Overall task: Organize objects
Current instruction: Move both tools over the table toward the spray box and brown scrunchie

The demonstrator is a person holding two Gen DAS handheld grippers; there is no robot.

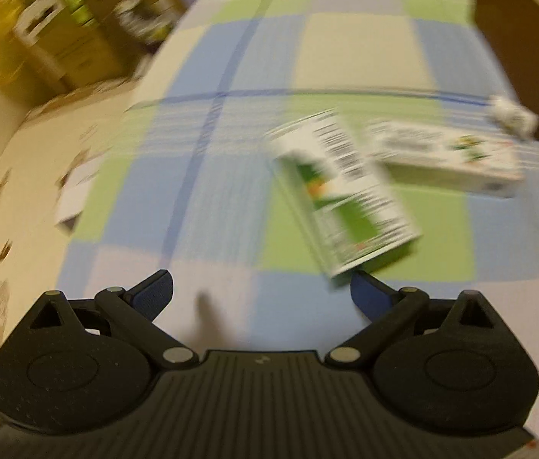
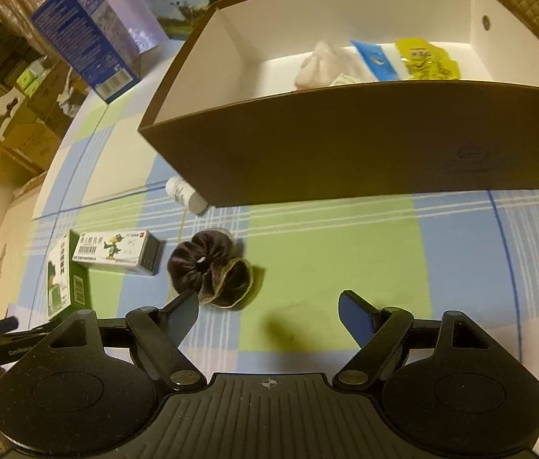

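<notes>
Your checked blue-green tablecloth [image 2: 327, 252] carries a brown velvet scrunchie [image 2: 208, 267] beside a brown cardboard box [image 2: 346, 145]. Your right gripper [image 2: 269, 311] and left gripper [image 1: 262, 290] both stand wide, holding nothing.

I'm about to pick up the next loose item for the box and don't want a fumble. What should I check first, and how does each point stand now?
1. Right gripper jaws open, empty: ok.
2. Left gripper jaws open, empty: ok.
3. Brown scrunchie lies free on the cloth, just ahead of the right gripper: ok.
4. Brown box has bare floor left: ok.
5. Left view sharp enough to aim at the green carton: not ok, blurred.
6. White bottle clear of the box wall: cannot tell.
</notes>
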